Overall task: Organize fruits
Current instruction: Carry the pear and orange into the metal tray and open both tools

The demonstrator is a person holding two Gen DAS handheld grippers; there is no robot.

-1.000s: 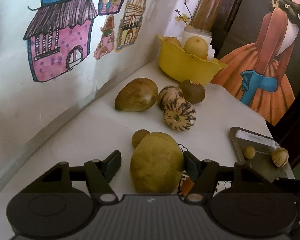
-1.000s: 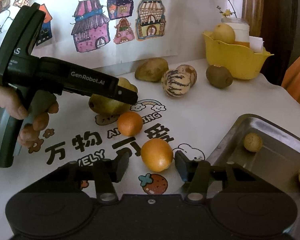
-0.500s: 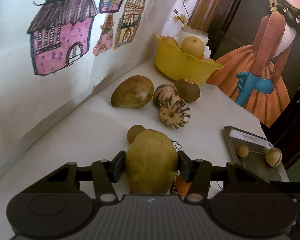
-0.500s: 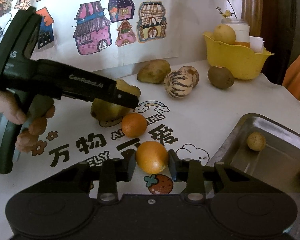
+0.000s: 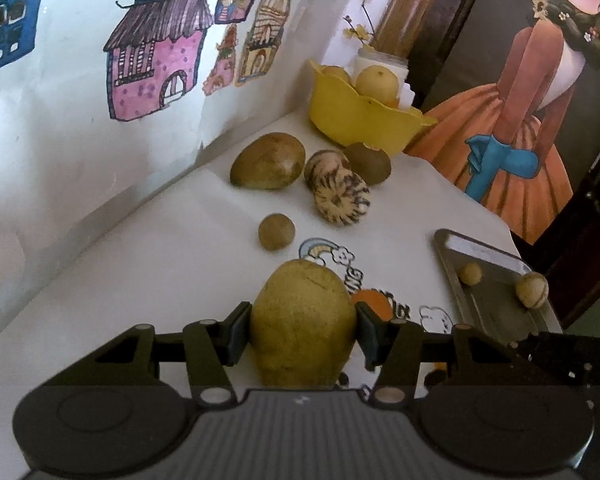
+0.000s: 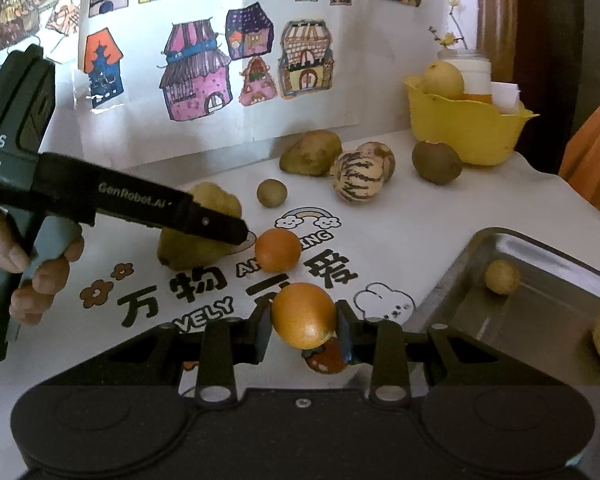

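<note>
Left wrist view: the left tongs [image 5: 303,326] are clamped on a large yellow-green mango [image 5: 302,326] at lower centre, pads pressed on its widest flanks. It is judged heavy and smooth, firm-skinned but bruisable, so a hold across the middle is favoured over the tapered tip. In the right wrist view, the right tongs [image 6: 303,330] are clenched on an orange [image 6: 303,315] at lower centre, just above the desk [image 6: 440,216]. The orange is judged light, round and prone to rolling; a grip across its equator looks sound.

Now the count. Two oranges are seen, the second orange [image 6: 278,250] lying mid-frame. Two mangoes, the second mango [image 5: 268,161] being at upper centre. Two striped melons [image 5: 342,197] are touching each other. One kiwi [image 5: 368,162] lies beside the yellow bowl [image 5: 360,120]. One small brown fruit [image 5: 276,231] lies loose. In the metal tray [image 6: 540,308] at right, two small fruits are held.
</note>
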